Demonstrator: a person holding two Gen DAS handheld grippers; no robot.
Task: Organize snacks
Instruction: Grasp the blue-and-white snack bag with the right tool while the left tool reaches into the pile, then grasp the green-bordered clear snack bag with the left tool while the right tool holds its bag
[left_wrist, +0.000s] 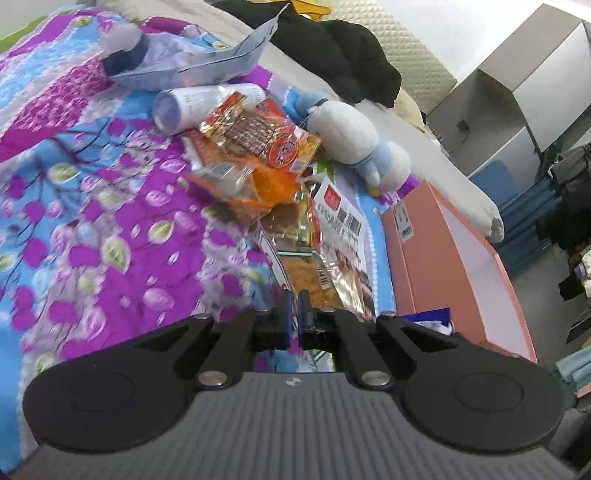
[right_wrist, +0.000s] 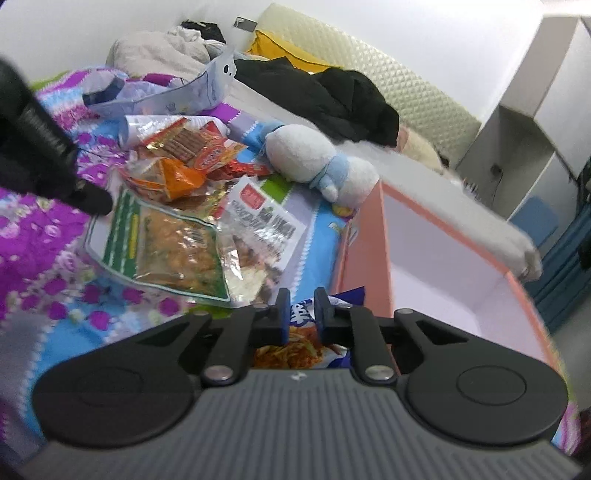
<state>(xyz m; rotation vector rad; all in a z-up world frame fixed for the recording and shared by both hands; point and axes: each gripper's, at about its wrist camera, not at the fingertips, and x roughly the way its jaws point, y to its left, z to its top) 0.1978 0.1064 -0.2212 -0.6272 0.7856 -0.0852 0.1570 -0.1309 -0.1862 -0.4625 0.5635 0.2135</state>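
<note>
Right hand-held gripper (right_wrist: 302, 314): it is closing narrowly on a blue snack packet (right_wrist: 314, 332), which is sitting between the blue pads just beside the near corner of the pink box (right_wrist: 436, 229); the grip appears to be on the packet's upper edge.
Left hand-held gripper (left_wrist: 294, 314): its fingers are standing almost together with only a slit between them, and nothing is showing in the slit; it is hovering over the near end of the snack pile (left_wrist: 280, 184).
Task items: the loose snacks are lying in a heap on the floral bedspread (left_wrist: 92, 221), with an orange packet (left_wrist: 258, 184) on top, a green-bordered pouch (right_wrist: 166, 247) nearest the box, and a white-labelled bag (right_wrist: 266, 218) partly under it.
Destination: the pink box is standing open on the bed beside the pile, its white interior showing bare where visible.
Step in hand (judgement): the right side is carrying the blue packet into the box.
Method advice: lift the packet over the box wall before releasing, and let go low so it is lying flat.
Obstruction risk: a plush toy (right_wrist: 317, 162) is resting against the far corner of the box and may be nudged.
Left side advice: open wider before taking the next pouch, since slippery film is likely to slide from a slim pinch.
</note>
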